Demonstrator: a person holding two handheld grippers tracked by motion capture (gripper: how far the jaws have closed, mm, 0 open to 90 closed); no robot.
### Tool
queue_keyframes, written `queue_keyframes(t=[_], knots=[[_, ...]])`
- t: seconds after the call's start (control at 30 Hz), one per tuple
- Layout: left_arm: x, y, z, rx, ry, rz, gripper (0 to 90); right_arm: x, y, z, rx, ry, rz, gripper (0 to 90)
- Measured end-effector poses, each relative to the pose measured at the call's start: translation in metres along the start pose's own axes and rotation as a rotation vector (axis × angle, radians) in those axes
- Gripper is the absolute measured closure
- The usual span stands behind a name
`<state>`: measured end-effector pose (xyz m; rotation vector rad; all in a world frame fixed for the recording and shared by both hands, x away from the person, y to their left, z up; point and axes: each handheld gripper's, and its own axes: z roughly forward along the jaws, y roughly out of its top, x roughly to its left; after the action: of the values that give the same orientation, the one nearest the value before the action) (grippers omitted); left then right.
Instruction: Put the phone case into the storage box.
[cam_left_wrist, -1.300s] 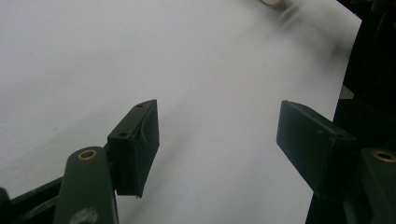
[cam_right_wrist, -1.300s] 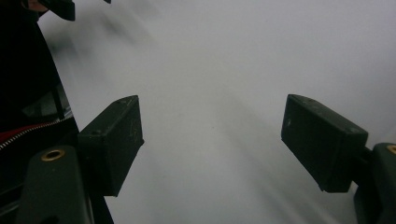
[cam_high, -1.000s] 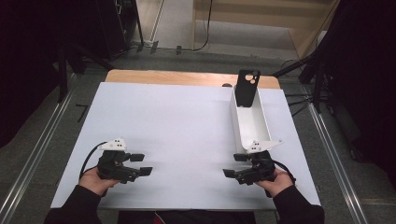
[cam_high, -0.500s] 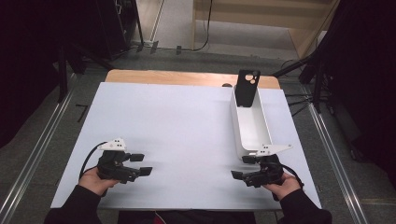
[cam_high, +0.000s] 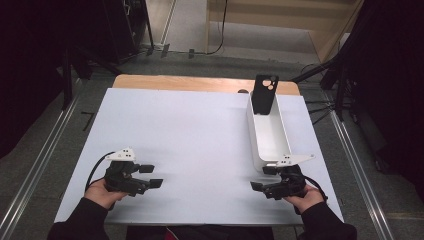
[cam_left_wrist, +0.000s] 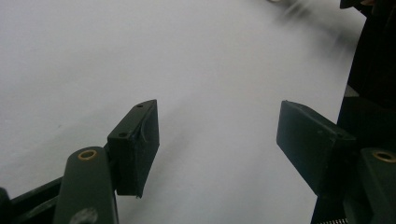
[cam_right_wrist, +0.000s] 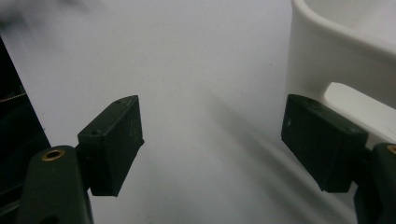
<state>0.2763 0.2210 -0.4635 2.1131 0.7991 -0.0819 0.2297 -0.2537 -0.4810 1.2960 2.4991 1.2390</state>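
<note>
Shifted since a second ago: right claw, drawn back toward the near edge of the bench and a little outward, now just clear of the near end of the white tray instead of level with it. Left claw unmoved over the same span.

Starting at the left: left claw held low over the white bench top near its near left corner, jaws spread wide, nothing between them (only bare white surface seen through the gap in the left gripper view). Left hand wrapped around the body from below, cable looping out behind, grey three-cornered plate on top.

Ahead of and well apart from both claws: open bench surface.

Further right: long white tray lying lengthwise beyond the right claw, its near end just ahead of the claw's plate. Black phone case propped upright at the tray's far end, well apart from the right claw, camera cut-outs at the top.

Right claw also wide open and empty, pointing toward the left claw; tray wall close beside its outer jaw in the right gripper view. Right hand gripping the body near the bench's near right corner.
</note>
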Motion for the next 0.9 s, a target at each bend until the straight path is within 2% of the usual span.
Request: queue_keyframes(t=[0.9], knots=[[0.0003, 0.0001, 0.0007, 0.01, -0.005, 0.003, 29.5, -0.0007, 0.0006, 0.0021, 0.016, -0.004, 0.0, 19.0]])
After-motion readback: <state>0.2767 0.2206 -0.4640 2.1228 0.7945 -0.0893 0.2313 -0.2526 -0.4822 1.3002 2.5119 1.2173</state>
